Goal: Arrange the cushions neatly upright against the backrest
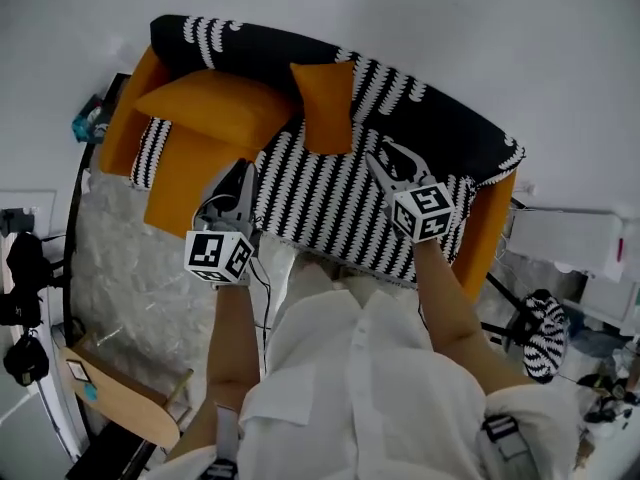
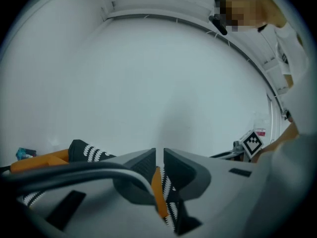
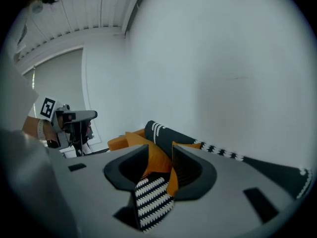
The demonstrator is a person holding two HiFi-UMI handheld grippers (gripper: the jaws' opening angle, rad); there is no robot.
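Observation:
A black-and-white patterned sofa [image 1: 330,203] with orange armrests fills the head view. A small orange cushion [image 1: 326,106] stands upright against the backrest [image 1: 420,118] near the middle. A larger orange cushion [image 1: 214,106] lies tilted at the sofa's left end, over another orange cushion [image 1: 185,176] on the seat. My right gripper [image 1: 393,165] hovers open over the seat, just right of the small cushion [image 3: 184,145], with nothing gripped. My left gripper [image 1: 238,190] hangs over the seat's left front, its jaws almost together and empty [image 2: 159,155].
A white wall rises behind the sofa. Left of it is a shiny grey floor covering [image 1: 130,268], dark camera gear [image 1: 25,278] and a wooden board [image 1: 115,400]. A teal object [image 1: 88,120] sits by the left armrest. A black-and-white striped thing [image 1: 545,336] lies at the right.

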